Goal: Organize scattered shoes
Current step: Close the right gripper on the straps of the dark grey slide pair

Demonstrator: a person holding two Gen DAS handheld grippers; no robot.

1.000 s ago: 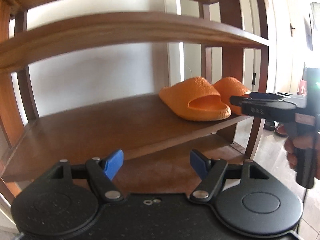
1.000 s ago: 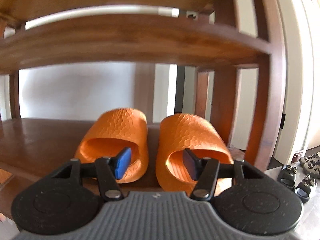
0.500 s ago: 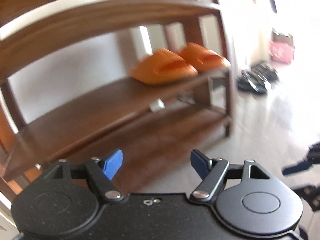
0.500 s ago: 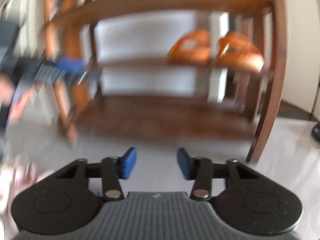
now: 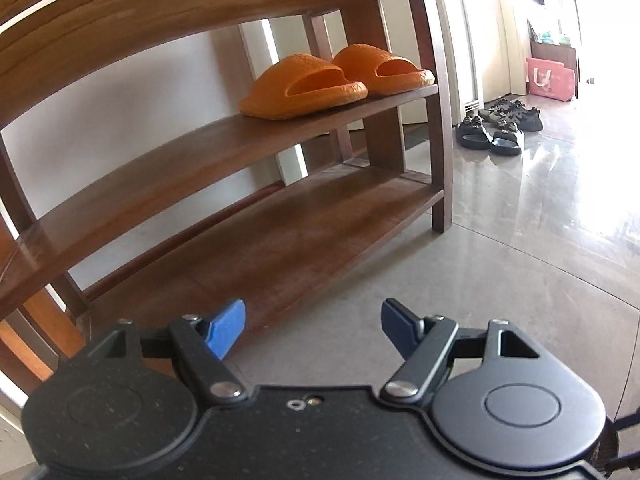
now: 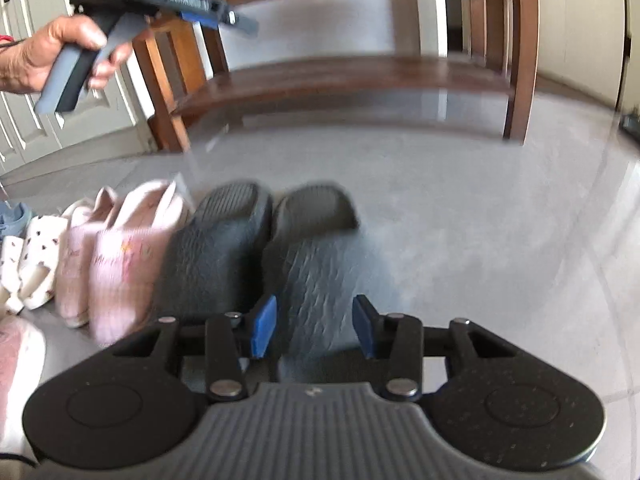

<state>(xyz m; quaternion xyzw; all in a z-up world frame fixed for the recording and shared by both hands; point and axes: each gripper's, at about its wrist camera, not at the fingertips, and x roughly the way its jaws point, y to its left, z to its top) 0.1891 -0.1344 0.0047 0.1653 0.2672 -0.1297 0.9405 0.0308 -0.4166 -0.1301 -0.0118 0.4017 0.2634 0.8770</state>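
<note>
Two orange slides (image 5: 308,84) stand side by side at the right end of the middle shelf of a wooden shoe rack (image 5: 224,148). My left gripper (image 5: 312,330) is open and empty, held above the floor in front of the rack's bottom shelf. My right gripper (image 6: 314,328) is open and empty, low over a pair of dark grey slides (image 6: 260,248) on the floor, its fingers above the right one. Pink slippers (image 6: 116,252) and white spotted slippers (image 6: 32,260) lie to the left of the grey pair. The left gripper (image 6: 212,12) also shows in the right wrist view, held in a hand.
Black sandals (image 5: 490,136) and dark sneakers (image 5: 512,114) sit on the grey floor beyond the rack's right post. A pink bag (image 5: 550,78) stands further back. A white panelled door (image 6: 48,128) is left of the rack.
Both grippers have pulled back from the middle shelf, leaving the orange slides there. The right gripper has swung down to the grey slides on the floor.
</note>
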